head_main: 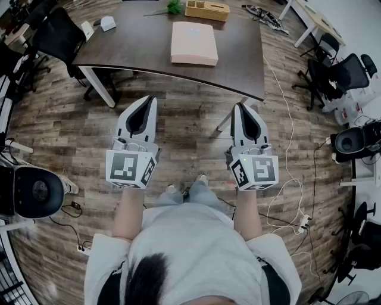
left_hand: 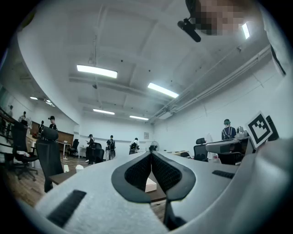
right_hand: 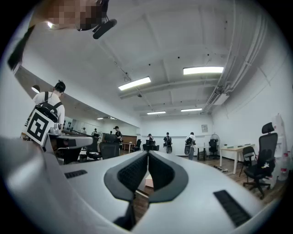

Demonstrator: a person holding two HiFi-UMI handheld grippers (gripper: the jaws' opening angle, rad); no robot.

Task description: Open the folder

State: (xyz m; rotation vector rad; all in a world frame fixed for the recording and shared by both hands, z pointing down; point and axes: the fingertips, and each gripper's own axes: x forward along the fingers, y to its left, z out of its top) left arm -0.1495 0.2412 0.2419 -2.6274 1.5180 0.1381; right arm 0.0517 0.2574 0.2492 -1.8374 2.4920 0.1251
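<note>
Head view: closed pink folder [head_main: 194, 43].

Wood-plank floor [head_main: 196, 122] lies open up to the dark brown worktop [head_main: 131, 44], bare left and right of the flat pink folder [head_main: 194, 43]; a tan wooden box [head_main: 206, 10] stands at its far edge.

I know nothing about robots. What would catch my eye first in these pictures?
Two white handheld tools stand out: the left gripper and the right gripper, held side by side over the wood floor, each with its jaws together and nothing between them. Ahead of them a pink folder lies flat and closed on a dark table, out of their touch.
</note>
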